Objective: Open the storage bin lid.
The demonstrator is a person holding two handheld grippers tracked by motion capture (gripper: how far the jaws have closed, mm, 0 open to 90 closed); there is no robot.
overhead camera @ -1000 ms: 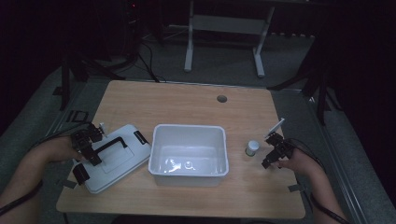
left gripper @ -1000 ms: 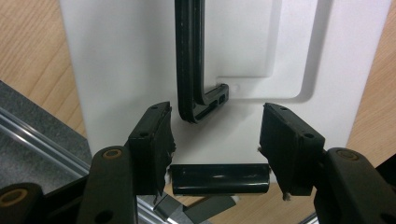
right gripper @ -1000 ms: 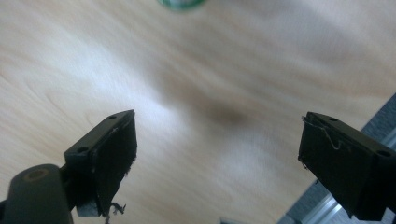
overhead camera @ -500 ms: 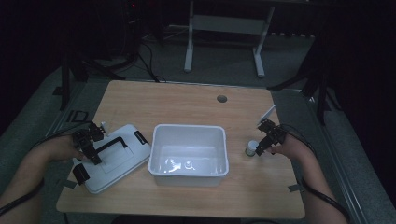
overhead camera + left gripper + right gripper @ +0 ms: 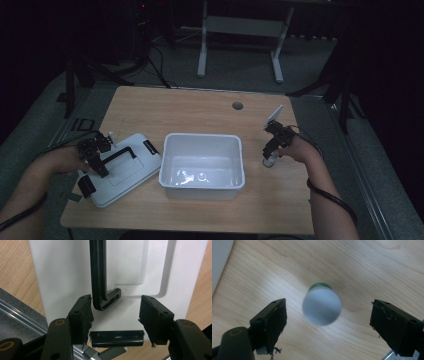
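Observation:
A white lid [image 5: 131,170] with a black handle [image 5: 120,154] lies on the table's left side. My left gripper [image 5: 100,161] hovers over its near end. In the left gripper view the lid [image 5: 125,267] lies under the open left gripper [image 5: 116,320], with the corner of the handle [image 5: 98,277] just ahead of the left pad [image 5: 81,317]. A small white-capped bottle [image 5: 269,161] with a green base stands right of the bin. My right gripper [image 5: 271,151] points down over it. In the right gripper view the bottle [image 5: 321,306] sits between the wide-open jaws of the right gripper [image 5: 328,323], untouched.
An open white bin [image 5: 240,176] with some water-like shine inside stands mid-table between the lid and the bottle. A black latch [image 5: 116,338] sits on the lid's near edge. A round cable hole [image 5: 237,106] lies at the table's far side.
The right gripper has moved left and away from me, from beside the bottle to right above it. The left gripper and the lid have stayed put.

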